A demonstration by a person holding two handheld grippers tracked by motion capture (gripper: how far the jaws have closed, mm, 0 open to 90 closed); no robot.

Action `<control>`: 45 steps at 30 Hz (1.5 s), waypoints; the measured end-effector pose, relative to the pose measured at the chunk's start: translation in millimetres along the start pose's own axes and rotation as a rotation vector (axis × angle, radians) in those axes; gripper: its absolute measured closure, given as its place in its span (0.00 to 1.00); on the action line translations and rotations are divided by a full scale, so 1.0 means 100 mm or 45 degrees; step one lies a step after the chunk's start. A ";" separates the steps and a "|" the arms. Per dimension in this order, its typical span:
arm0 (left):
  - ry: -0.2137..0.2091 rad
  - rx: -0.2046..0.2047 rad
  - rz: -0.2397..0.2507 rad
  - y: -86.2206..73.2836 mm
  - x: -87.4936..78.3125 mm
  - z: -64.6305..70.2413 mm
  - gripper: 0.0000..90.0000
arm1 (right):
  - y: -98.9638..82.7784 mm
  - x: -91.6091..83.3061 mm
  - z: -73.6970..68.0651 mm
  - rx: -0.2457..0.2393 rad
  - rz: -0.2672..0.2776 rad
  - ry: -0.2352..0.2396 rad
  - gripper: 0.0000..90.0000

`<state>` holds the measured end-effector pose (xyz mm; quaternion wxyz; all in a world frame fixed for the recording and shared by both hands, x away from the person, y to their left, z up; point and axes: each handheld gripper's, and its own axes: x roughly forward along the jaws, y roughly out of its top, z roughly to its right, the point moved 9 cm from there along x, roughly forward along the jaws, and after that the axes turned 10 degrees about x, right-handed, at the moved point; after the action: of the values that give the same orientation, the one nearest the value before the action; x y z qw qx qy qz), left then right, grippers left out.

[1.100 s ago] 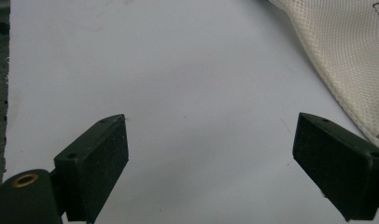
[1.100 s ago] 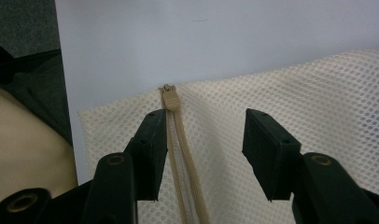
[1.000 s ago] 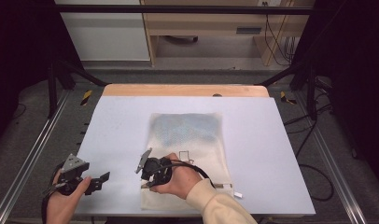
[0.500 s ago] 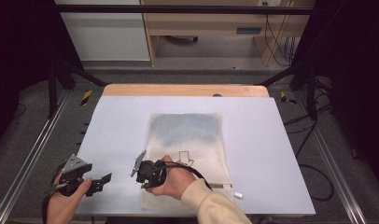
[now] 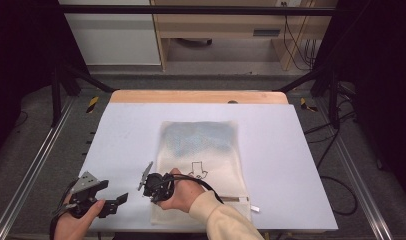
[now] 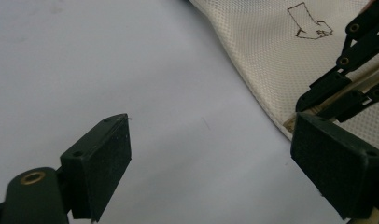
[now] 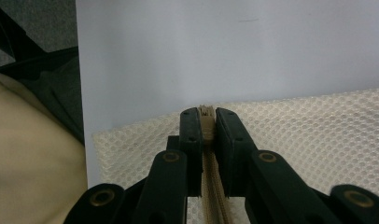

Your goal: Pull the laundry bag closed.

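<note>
Mesh bag (image 5: 201, 155) | right gripper (image 7: 206, 123) clamped on zip pull (image 7: 206, 116) | left gripper (image 6: 211, 154) wide open, empty | advice: pull straight along the zip, pin bag.

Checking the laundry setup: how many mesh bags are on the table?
1. The mesh bag lies flat mid-table; the right hand-held gripper pinches the zipper at its near left corner.

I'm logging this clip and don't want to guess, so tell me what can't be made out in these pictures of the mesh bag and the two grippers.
- What is inside the mesh bag: high view shows a bluish blur through the weave, too vague to name.
- Zipper beyond the right gripper: its shut jaws cover it in the right gripper view.
- Bag's near left corner: the right hand hides it in the high view.
- Small line drawing on the bag: too small to read.
</note>
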<state>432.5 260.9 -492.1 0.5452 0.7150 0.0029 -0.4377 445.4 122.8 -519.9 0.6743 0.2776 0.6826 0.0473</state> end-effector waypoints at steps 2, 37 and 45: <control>-0.013 0.002 0.004 0.00 0.00 0.04 0.13 | 0.00 -0.03 -0.01 0.008 0.008 0.010 0.91; -0.206 0.015 0.004 0.08 0.35 0.63 0.16 | 0.02 -0.22 -0.01 0.003 0.071 0.026 0.91; -0.267 0.015 -0.030 0.06 0.43 0.71 0.26 | 0.03 -0.28 -0.01 0.007 0.092 0.016 0.91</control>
<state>417.4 182.4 -516.4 0.5330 0.6685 -0.0483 -0.5164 443.7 113.8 -493.7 0.6671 0.3037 0.6764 0.0717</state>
